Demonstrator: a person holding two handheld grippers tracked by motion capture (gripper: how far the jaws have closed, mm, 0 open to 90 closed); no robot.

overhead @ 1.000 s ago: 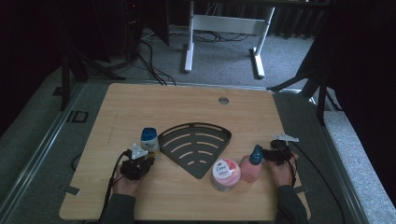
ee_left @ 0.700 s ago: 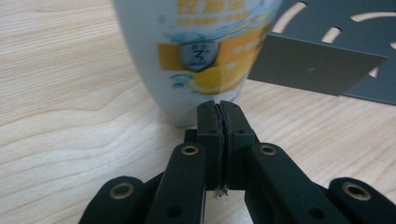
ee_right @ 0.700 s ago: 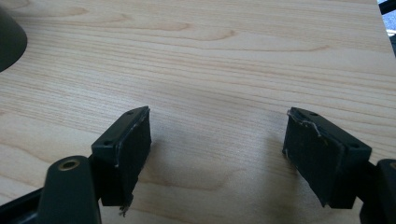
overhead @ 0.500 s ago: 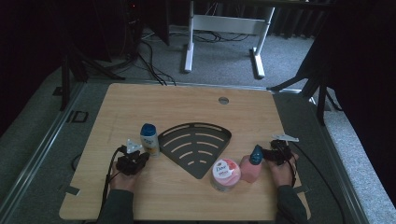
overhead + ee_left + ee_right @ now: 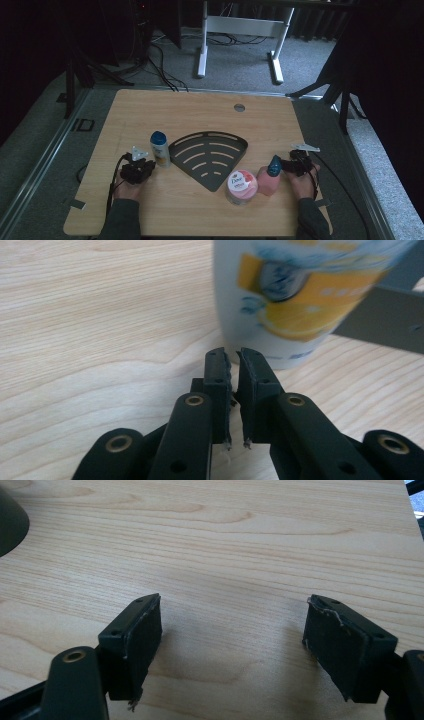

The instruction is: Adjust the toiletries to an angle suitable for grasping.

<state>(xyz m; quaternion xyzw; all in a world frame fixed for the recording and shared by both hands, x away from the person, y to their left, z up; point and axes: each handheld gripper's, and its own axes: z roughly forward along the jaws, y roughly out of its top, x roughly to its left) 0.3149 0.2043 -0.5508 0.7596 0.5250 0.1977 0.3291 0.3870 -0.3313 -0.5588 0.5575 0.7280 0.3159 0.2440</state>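
A white bottle with a blue cap (image 5: 160,148) stands upright left of the black fan-shaped rack (image 5: 210,157). My left gripper (image 5: 149,166) sits just left of and nearer than that bottle, shut with nothing held. In the left gripper view its jaws (image 5: 232,357) are closed to a thin slit, and the bottle's orange-labelled base (image 5: 290,295) stands just beyond the tips. A pink bottle with a teal cap (image 5: 270,178) and a Dove jar (image 5: 241,187) stand right of the rack. My right gripper (image 5: 285,165) is beside the pink bottle's right side, open over bare wood (image 5: 235,602).
The wooden table (image 5: 200,115) has a round cable hole (image 5: 239,107) near its far edge. Beyond it stand a white desk frame (image 5: 240,30) and floor cables. A corner of the black rack (image 5: 10,520) shows in the right gripper view.
My left gripper has drawn back a little to the left, away from the white bottle. The bottle stays upright. The right gripper has not moved.
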